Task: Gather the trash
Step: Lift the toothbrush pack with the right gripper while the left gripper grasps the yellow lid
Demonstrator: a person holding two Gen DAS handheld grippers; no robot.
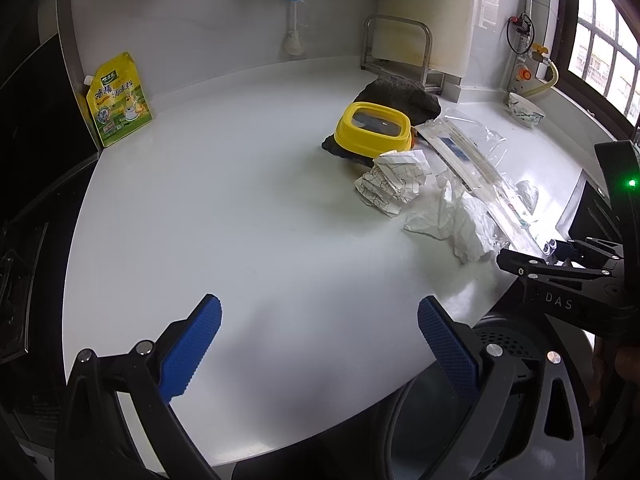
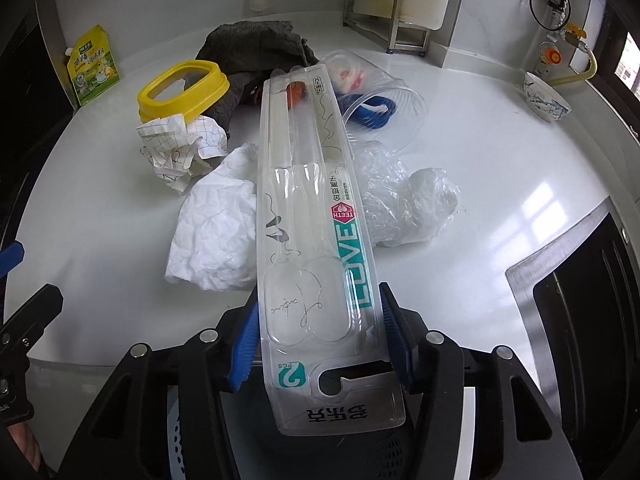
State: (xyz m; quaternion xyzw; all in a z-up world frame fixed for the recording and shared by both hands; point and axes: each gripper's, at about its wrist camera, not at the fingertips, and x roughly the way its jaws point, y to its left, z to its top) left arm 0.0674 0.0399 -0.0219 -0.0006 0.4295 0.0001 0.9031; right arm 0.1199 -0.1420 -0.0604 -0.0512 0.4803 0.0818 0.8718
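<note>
In the left wrist view we see our left gripper (image 1: pixel 320 344) hanging over the near edge of the white worktop (image 1: pixel 240 200), its blue pads (image 1: pixel 192 352) spread wide with nothing between them. Toward the right side of the worktop the trash lies in a cluster: a crumpled checked paper (image 1: pixel 394 184), a crumpled white tissue (image 1: pixel 456 224) just beside it, and a long clear blister pack (image 1: pixel 476 168) running diagonally toward the near right edge, where our right gripper (image 1: pixel 556 258) meets its end. A yellow-rimmed lid (image 1: pixel 376 130) sits on a dark cloth (image 1: pixel 404 94) behind the paper, a yellow seasoning pouch (image 1: pixel 118 100) leans in the far left corner, and a small bowl (image 1: pixel 528 110) stands at the far right edge. A grey bin (image 1: pixel 560 408) shows below the near edge. In the right wrist view our right gripper (image 2: pixel 318 340) is partly closed around the near end of the blister pack (image 2: pixel 316 220), one blue pad (image 2: pixel 244 348) against each long edge; the pack's far end stretches over the pile. Left of it lie the white tissue (image 2: pixel 216 232) and the checked paper (image 2: pixel 180 144); right of it lie crumpled clear plastic film (image 2: pixel 404 200) and a clear plastic cup (image 2: pixel 380 96) on its side. The yellow-rimmed lid (image 2: pixel 184 88) and dark cloth (image 2: pixel 256 48) lie farther back.
</note>
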